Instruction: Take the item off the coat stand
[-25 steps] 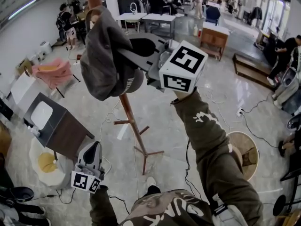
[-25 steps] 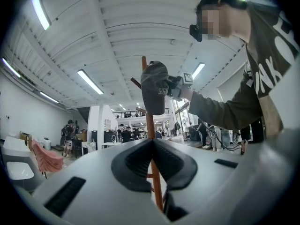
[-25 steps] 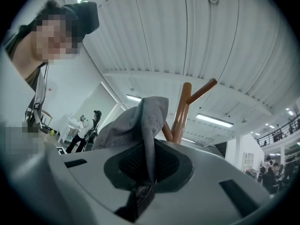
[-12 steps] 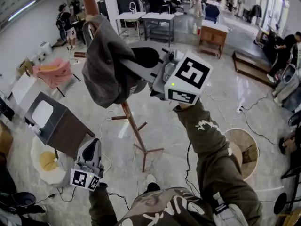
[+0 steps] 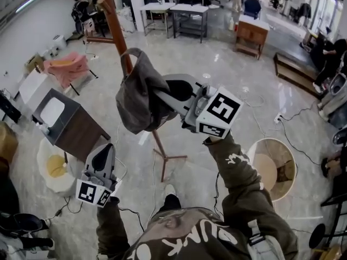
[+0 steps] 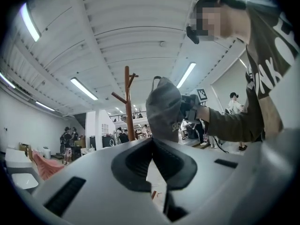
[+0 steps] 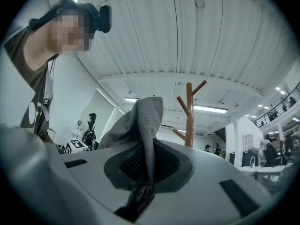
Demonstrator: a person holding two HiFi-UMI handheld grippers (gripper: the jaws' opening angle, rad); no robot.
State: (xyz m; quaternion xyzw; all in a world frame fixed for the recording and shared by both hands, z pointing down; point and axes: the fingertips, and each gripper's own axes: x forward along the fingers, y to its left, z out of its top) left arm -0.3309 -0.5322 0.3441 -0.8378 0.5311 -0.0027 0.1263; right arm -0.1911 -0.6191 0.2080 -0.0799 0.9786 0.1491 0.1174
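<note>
Now the grey cap (image 5: 138,99) sits lower, off the coat stand (image 5: 115,28) peg, pinched between the right gripper (image 5: 164,95) fingers with the stand beyond them. Left gripper (image 5: 105,150) fingers are together and empty. Removal looks basically done.

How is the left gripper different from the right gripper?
The right gripper is shut on a grey cap; the left gripper is shut on nothing. The right gripper is held up out in front, beside the coat stand; the left gripper hangs lower, off to the side. Both are grey, and both have their jaws together.
</note>
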